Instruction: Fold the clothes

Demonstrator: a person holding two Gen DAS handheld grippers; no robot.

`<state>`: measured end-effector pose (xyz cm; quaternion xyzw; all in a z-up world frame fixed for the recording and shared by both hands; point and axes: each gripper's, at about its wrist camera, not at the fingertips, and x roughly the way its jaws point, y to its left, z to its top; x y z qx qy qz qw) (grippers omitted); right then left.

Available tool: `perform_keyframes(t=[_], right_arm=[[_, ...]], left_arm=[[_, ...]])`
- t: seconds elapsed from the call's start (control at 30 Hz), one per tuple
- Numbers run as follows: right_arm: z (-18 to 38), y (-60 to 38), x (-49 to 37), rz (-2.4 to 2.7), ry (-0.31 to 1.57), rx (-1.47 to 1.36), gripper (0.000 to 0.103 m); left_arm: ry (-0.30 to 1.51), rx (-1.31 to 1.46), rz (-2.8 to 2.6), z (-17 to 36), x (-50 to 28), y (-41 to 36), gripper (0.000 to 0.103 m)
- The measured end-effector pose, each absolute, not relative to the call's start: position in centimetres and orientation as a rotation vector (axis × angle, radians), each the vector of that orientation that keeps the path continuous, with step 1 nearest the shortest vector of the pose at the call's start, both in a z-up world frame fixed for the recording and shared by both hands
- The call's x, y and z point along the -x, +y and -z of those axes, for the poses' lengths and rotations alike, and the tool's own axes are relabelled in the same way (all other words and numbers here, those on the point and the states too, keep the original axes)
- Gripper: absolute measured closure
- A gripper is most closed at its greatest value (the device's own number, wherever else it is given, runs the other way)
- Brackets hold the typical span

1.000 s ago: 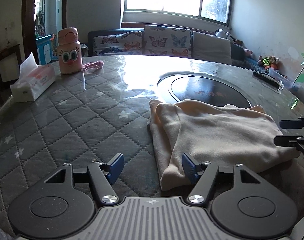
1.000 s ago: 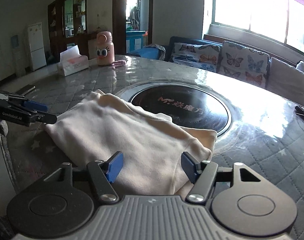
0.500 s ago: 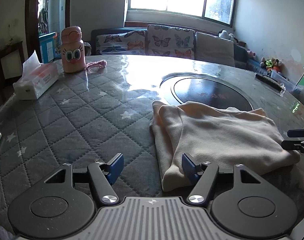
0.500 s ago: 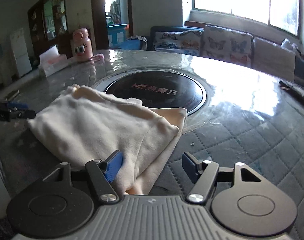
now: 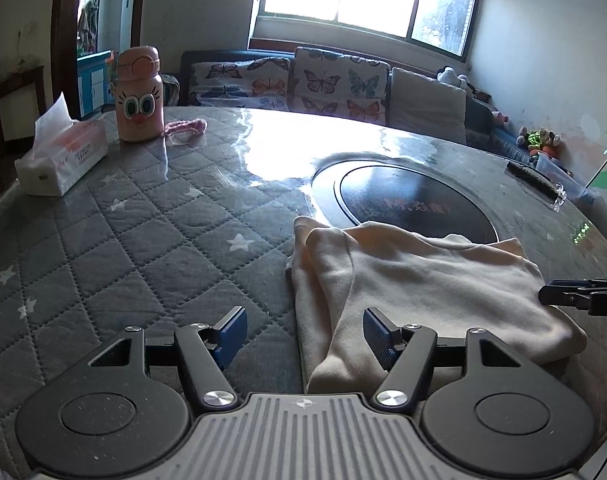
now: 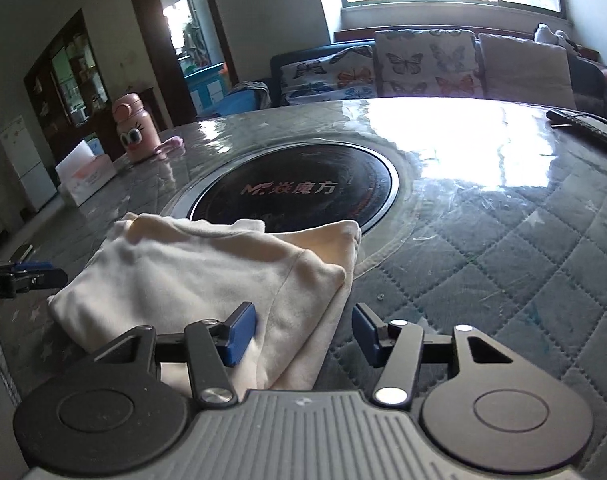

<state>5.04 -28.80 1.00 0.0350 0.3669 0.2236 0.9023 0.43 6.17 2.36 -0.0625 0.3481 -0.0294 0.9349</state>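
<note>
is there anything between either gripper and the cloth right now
Nothing visible. The cloth lies right in front of the open left gripper and open right gripper. The bottle and tissue box stand far off on the table.

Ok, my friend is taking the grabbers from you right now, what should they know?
Left gripper: jaws open, holding nothing, at one end of the cream garment.
Right gripper: jaws open, empty, at the other end.
The garment lies folded into a thick bundle on the quilted table, its far edge over the black round plate.
Done: it looks folded several times already.
Left: probably one more fold or a tidy-up, if wanted.
Tissue box and pink bottle stand far off.
</note>
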Motion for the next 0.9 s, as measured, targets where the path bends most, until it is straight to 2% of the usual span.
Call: perform_keyframes(t=[0.23, 0.43, 0.9], right_arm=[[-0.7, -28.6, -5.5, -0.454, 0.764, -0.101, 0.06], [-1.0, -28.6, -5.7, -0.457, 0.756, -0.117, 0.073], [-0.4, -29.2, -6.7, -0.425, 0.765, -0.17, 0.073]], left_arm=[[0.742, 0.14, 0.061, -1.9, -1.7, 5.9, 0.038], [0.744, 0.149, 0.084, -2.1, -2.3, 5.6, 0.047], [0.761, 0.191, 0.093, -2.2, -4.7, 5.5, 0.045]])
